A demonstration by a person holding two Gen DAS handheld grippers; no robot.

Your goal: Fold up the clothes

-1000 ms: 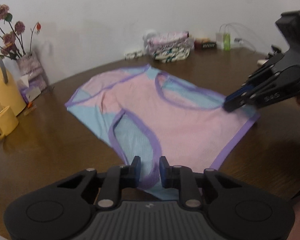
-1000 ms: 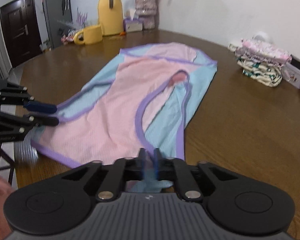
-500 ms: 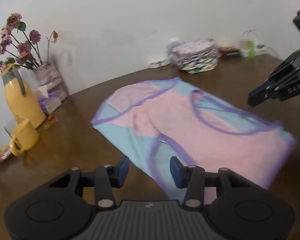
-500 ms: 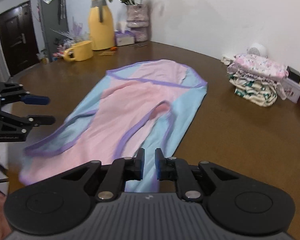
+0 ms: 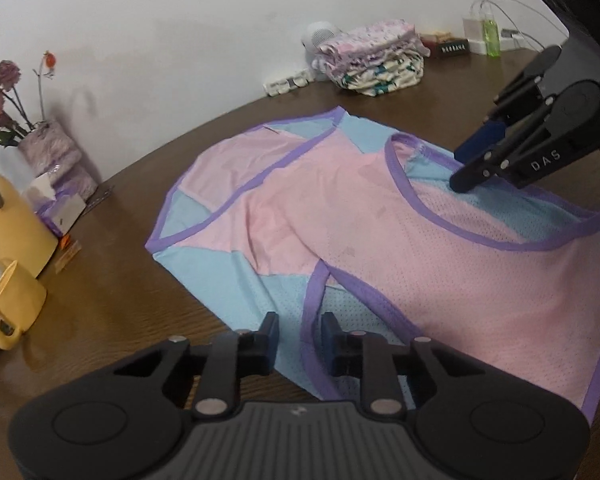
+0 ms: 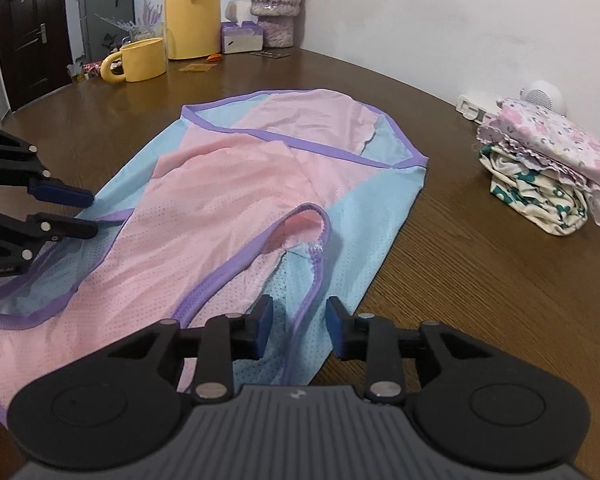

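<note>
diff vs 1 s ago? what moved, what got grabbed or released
The left gripper opened off the pink and blue top, then has just been closing, purple trim between the jaws, not yet pinched. The right gripper has just been opening, releasing the top's edge. The top now lies partly folded. Folded stack and yellow mug unchanged.

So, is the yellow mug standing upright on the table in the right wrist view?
Yes, the yellow mug stands upright on the table, beside the yellow jug.
</note>
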